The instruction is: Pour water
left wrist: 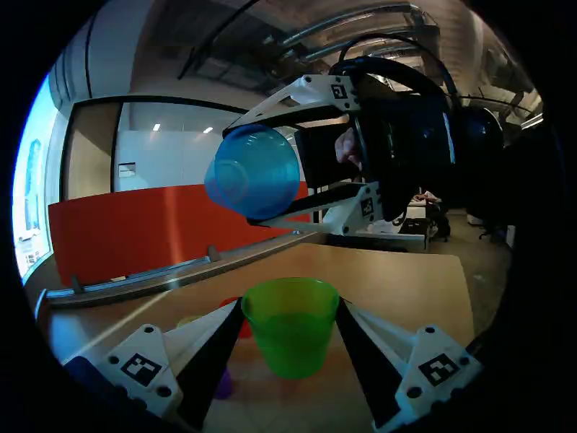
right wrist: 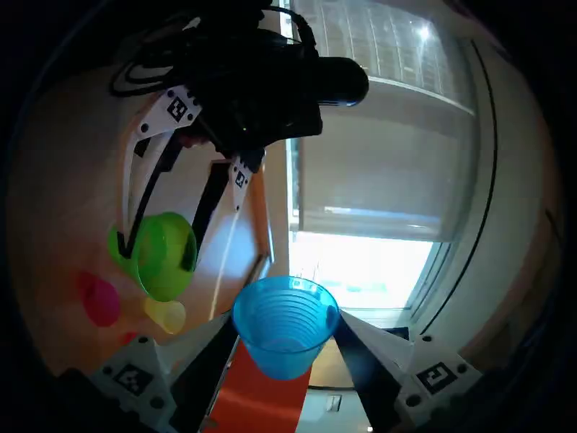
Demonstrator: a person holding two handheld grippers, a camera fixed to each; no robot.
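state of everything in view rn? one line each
left tool, shut on green cup
right tool, rolled sideways, shut on blue cup
green cup, upright, held
blue cup, tipped on its side, no water visible inside
pink cup, on table, not held
yellow cup, on table, not held

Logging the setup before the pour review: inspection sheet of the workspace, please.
Surface: light wooden tabletop.
Job's things: green translucent plastic cup upright; blue translucent plastic cup held higher, tipped on its side; water not discernible.
Clutter: small pink cup and small yellow cup on the table.
Grippers: left tongs shut on the green cup; right tongs shut on the blue cup.
Cables: black cables on the right gripper's body.
Surroundings: orange-red partition; bright window.
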